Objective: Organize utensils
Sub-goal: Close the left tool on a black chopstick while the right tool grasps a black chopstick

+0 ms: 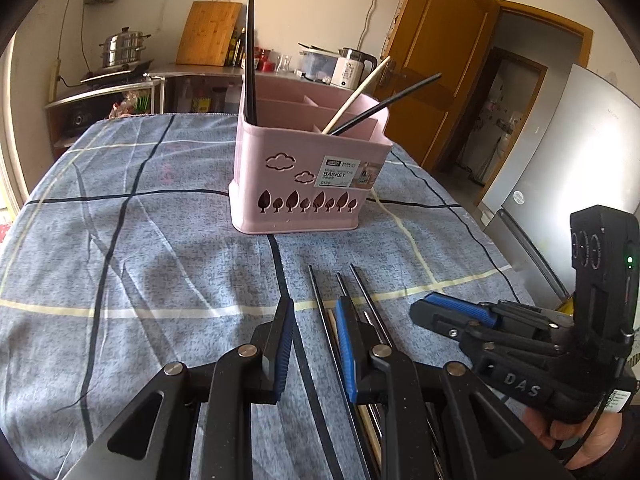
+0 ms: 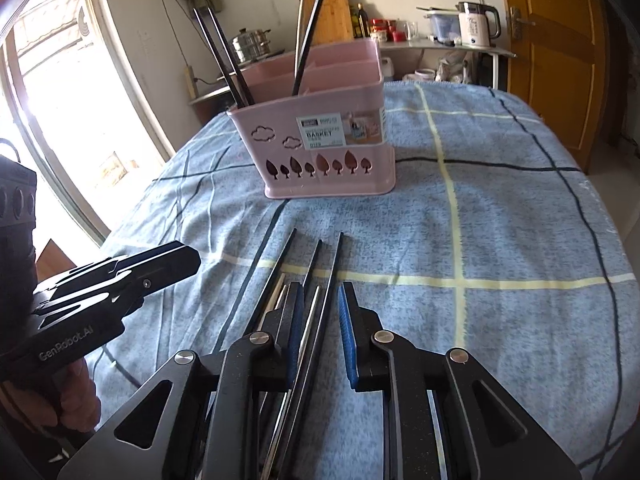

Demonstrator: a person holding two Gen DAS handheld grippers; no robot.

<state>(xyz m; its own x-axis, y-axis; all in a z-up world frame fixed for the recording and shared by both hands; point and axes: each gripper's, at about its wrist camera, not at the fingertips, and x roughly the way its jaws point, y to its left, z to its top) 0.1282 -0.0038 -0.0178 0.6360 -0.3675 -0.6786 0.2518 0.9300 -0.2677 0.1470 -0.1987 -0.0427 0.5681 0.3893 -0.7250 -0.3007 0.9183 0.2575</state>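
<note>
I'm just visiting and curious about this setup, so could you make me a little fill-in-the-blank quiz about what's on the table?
1. The basket holding chopsticks is ____ in colour.
2. The loose chopsticks lie on a checked ____.
3. Cut-outs along the basket's base are shaped like ____.
4. Both the left gripper and right gripper are ____.

Missing words: pink; tablecloth; trees; open
</note>
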